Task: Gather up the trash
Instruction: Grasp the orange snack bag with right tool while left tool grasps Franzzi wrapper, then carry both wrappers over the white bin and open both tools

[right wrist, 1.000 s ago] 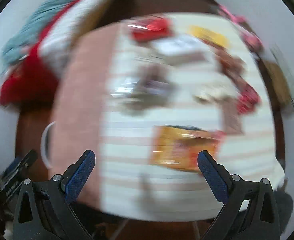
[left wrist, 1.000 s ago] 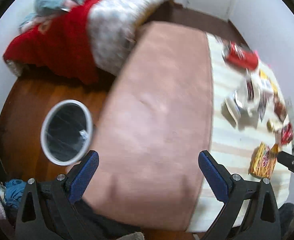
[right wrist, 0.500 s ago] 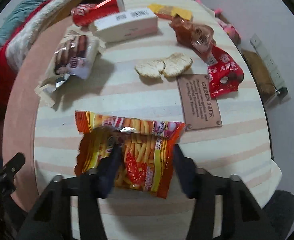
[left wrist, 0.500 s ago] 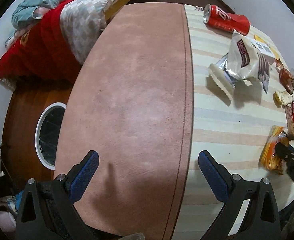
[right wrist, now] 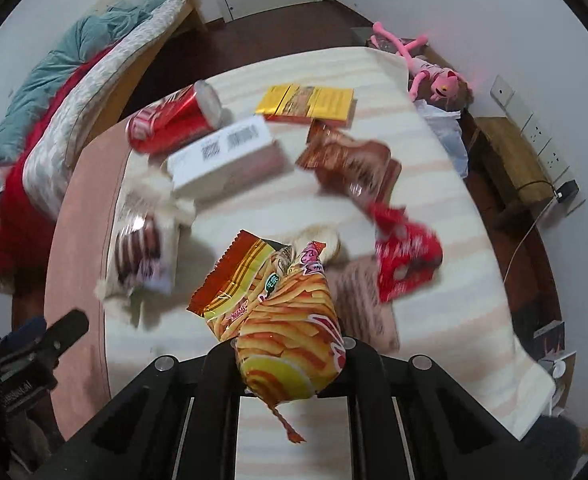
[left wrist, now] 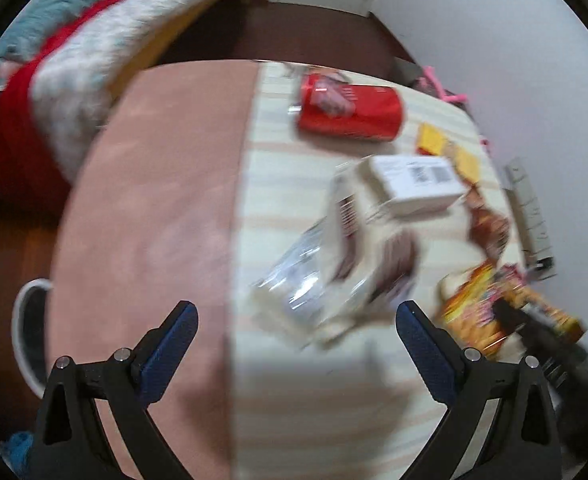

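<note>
The left wrist view is smeared, so the white wrapper (left wrist: 346, 264) ahead of the left gripper (left wrist: 296, 350) is hard to read; its jaws stand wide apart with nothing between them. The right gripper (right wrist: 290, 364) is clamped on the orange chip bag (right wrist: 282, 312), raised above the striped cloth (right wrist: 434, 184), and the bag hides its fingertips. A red can (right wrist: 174, 120) and white box (right wrist: 222, 156) lie toward the far edge. The bin (left wrist: 24, 336) is cut off beside the table's left edge.

Right gripper (right wrist: 290, 364) clamped snack bag (right wrist: 282, 312); lifted it (off table)
</note>
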{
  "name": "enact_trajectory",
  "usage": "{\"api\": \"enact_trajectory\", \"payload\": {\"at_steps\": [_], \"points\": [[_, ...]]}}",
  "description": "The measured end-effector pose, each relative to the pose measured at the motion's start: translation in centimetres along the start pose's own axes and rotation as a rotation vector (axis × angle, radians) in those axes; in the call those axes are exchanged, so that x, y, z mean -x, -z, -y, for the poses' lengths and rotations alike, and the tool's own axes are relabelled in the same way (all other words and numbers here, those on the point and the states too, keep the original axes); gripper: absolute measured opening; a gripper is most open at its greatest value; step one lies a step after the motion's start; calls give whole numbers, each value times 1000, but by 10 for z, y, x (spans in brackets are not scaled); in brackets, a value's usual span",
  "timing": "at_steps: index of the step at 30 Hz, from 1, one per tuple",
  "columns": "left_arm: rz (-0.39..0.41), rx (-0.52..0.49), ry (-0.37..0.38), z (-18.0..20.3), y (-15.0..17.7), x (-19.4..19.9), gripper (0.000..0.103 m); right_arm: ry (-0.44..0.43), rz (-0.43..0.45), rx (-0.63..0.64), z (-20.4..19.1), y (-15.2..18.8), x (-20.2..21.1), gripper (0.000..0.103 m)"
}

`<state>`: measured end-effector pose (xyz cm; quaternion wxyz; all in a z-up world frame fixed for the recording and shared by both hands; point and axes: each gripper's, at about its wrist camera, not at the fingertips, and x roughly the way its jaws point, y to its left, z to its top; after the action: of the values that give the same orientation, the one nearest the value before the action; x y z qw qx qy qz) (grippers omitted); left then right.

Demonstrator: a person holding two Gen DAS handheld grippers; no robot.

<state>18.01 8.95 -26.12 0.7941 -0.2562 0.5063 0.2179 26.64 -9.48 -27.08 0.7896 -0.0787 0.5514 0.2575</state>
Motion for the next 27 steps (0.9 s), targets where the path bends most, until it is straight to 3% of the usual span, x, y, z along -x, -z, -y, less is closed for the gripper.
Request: {"api": "enact_trajectory", "payload": {"at_steps": [1,2,3,5,7,12,16,27], "points": [[-12,-4,25,4,-5,-6,95,-1,-5,-4,1,-3,-3,12],[-25,-12,38,11,-11,-15,79,-1,-12,-6,3,-11,-7,12],[-35,-22,46,17,-15,-20,71,-2,-22,-13,3,-12,-12,12],[-54,-43,51,24,-20,-32,31,-9,-41,-24,6,-19,-19,12],[-60,-48,45,27,-21,-38,7,-9,-50,-30,8,-23,-27,12],[-16,-59,25,20,-4,-18,3,-25,-55,-45,13,-22,-26,11],[43,-72,-35,3,14,11,3,-58,-35,-44,11,-19,-11,11],[247,44,-81,-79,33,134,3,-198,46,51,-42,-3,60,11]]}}
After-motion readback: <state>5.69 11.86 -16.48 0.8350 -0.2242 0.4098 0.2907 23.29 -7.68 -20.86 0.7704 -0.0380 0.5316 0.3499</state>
